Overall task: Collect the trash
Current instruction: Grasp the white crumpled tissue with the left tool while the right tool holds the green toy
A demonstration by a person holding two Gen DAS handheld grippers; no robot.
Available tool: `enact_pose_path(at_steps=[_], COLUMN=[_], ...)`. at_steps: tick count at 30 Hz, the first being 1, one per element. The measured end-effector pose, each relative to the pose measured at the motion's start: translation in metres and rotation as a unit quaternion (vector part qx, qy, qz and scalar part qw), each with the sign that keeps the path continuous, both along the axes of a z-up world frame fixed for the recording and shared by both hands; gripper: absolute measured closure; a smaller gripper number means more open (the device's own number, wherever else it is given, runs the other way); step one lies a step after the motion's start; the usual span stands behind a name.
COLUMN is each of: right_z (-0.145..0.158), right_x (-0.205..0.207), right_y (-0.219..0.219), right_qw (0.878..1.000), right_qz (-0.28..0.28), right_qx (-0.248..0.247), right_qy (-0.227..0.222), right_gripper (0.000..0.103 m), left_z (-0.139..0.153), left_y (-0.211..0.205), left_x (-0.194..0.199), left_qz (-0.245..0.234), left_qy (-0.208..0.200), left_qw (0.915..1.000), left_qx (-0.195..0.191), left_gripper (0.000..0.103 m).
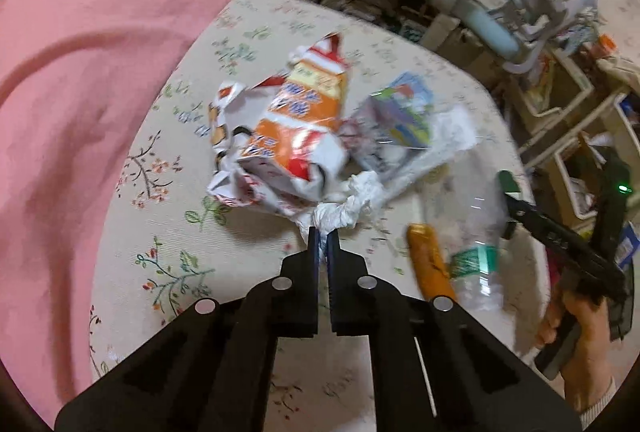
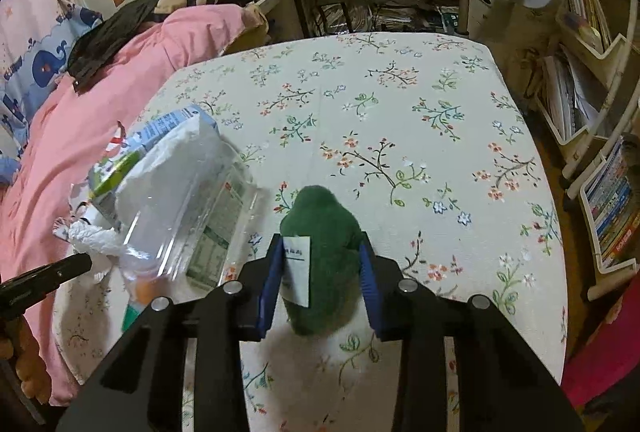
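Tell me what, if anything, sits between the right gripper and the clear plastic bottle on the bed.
Nothing on the bed blocks the way: the clear plastic bottle lies just left of the right gripper. But a green plush item sits between that gripper's fingers, so they are occupied.

black tongs [image 1: 323,237] with blue pads [image 2: 271,274], silver round screws [image 1: 367,282]; pale knit sleeve cuff [image 1: 596,402].

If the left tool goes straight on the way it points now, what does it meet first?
The left tool is shut on the twisted neck of a clear trash bag. Straight ahead lies the orange and white carton inside that bag, probably first, though depth is unclear.
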State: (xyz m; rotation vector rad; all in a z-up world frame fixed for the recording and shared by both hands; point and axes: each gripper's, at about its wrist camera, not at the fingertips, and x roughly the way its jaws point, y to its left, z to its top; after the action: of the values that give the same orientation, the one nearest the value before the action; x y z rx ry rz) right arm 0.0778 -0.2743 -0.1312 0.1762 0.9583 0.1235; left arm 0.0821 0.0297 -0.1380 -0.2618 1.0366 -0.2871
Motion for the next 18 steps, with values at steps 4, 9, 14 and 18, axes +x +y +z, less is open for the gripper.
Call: enact_pose_path(at_steps=[4, 9, 14, 18], right_z=[0.006, 0.011, 0.016, 0.025], right_x=[-0.012, -0.028, -0.043, -0.052], right_y=[-0.005, -0.012, -0.019, -0.028], right_qw=[1.0, 0.999, 0.998, 0.995], right_qz=[-0.003, -0.006, -0.005, -0.013], right_qx=[0.014, 0.037, 0.058, 0.091], right_qy=[-0.008, -0.011, -0.015, -0.03], right_gripper=[0.067, 0.067, 0.067, 0.067], left_z=[0.015, 0.024, 0.018, 0.03], left_y=[-0.001, 0.002, 0.007, 0.015], left_x=[-0.021, -0.052, -0.059, -0.062], left_qz=[-0.019, -0.029, -0.012, 0.011], left_qy=[-0.015, -0.02, -0.011, -0.04], left_qw=[0.9997, 0.9993, 0.9993, 0.999], left_qx=[-0.007, 0.017, 0.034, 0.013], left_gripper=[0.099, 0.099, 0.099, 0.099])
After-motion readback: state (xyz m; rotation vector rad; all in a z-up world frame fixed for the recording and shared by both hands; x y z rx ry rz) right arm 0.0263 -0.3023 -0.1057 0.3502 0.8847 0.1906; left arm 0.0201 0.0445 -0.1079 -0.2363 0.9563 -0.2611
